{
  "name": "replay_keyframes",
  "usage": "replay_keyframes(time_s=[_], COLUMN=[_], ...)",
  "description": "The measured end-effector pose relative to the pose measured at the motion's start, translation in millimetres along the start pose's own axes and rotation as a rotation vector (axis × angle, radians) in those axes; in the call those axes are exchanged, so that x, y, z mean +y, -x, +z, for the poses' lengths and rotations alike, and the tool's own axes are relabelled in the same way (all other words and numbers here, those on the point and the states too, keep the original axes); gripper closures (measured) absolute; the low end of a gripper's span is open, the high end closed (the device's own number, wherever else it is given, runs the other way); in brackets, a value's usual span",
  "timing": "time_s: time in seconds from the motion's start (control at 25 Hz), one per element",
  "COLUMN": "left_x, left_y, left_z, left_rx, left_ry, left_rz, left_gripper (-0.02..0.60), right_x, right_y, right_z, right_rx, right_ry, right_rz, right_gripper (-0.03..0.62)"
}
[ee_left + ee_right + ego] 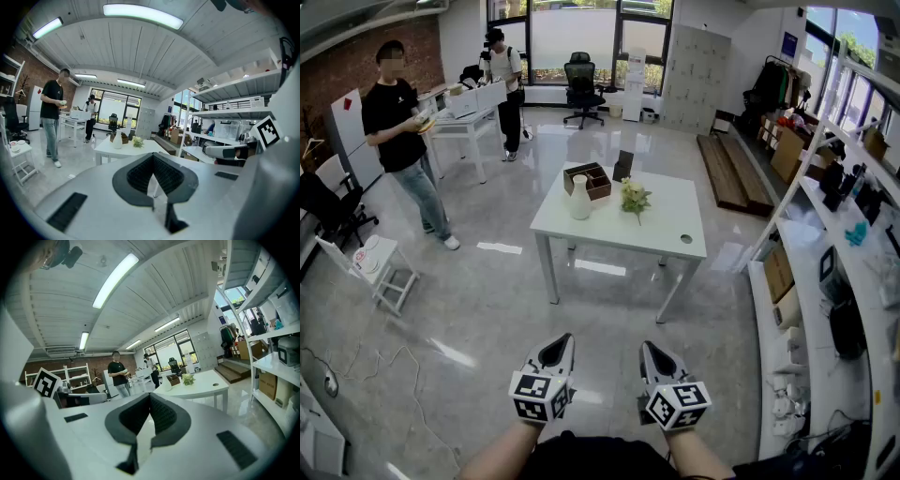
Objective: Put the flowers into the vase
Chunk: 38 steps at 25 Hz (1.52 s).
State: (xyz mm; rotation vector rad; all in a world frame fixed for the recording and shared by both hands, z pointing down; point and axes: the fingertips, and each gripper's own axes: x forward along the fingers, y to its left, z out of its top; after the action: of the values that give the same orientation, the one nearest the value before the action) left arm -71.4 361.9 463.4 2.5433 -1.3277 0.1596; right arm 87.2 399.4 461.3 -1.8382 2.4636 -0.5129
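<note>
A white table (675, 217) stands a few steps ahead across the floor. On it are a white vase (580, 199) and, to its right, a small bunch of pale flowers (635, 197) lying on the tabletop. My left gripper (555, 352) and right gripper (656, 356) hang side by side at the bottom of the head view, far short of the table. Both are shut with nothing between the jaws. The left gripper view shows its tips (153, 155) meeting below the distant vase (117, 139) and flowers (137, 141). In the right gripper view the closed tips (150, 396) point toward the vase (166, 382) and flowers (188, 378).
A brown open box (592, 180) sits behind the vase. Two people (403, 141) stand at the left by desks, with a small white side table (380, 272) and floor cables nearby. Shelving (825, 281) lines the right side; wooden boards (731, 173) lie beyond the table.
</note>
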Motion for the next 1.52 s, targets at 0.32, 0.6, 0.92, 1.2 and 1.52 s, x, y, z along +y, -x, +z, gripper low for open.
replay_keyframes(time_s=[0.32, 0.6, 0.92, 1.2, 1.52], left_x=[6.6, 13.7, 44.2, 85.7, 110.0], left_y=[-9.4, -14.6, -9.0, 1.6, -22.6], left_z=[-1.5, -4.6, -15.9, -23.9, -27.3], left_rx=[0.011, 0.021, 0.042, 0.06, 0.083], left_ry=[0.014, 0.025, 0.056, 0.078, 0.093], left_rz=[-0.008, -0.016, -0.001, 0.003, -0.01], left_gripper=[0.575, 0.575, 0.575, 0.575, 0.575], right_x=[-1.0, -5.1, 2.2, 26.2, 14.4], right_y=[-12.0, -19.4, -38.5, -63.1, -90.7], right_z=[-2.7, -0.8, -17.4, -25.9, -18.2], right_rx=[0.017, -0.005, 0.051, 0.077, 0.077], right_ry=[-0.008, -0.09, -0.1, -0.079, -0.065], right_rz=[0.001, 0.003, -0.006, -0.015, -0.049], right_gripper=[0.589, 0.589, 0.589, 0.589, 0.589])
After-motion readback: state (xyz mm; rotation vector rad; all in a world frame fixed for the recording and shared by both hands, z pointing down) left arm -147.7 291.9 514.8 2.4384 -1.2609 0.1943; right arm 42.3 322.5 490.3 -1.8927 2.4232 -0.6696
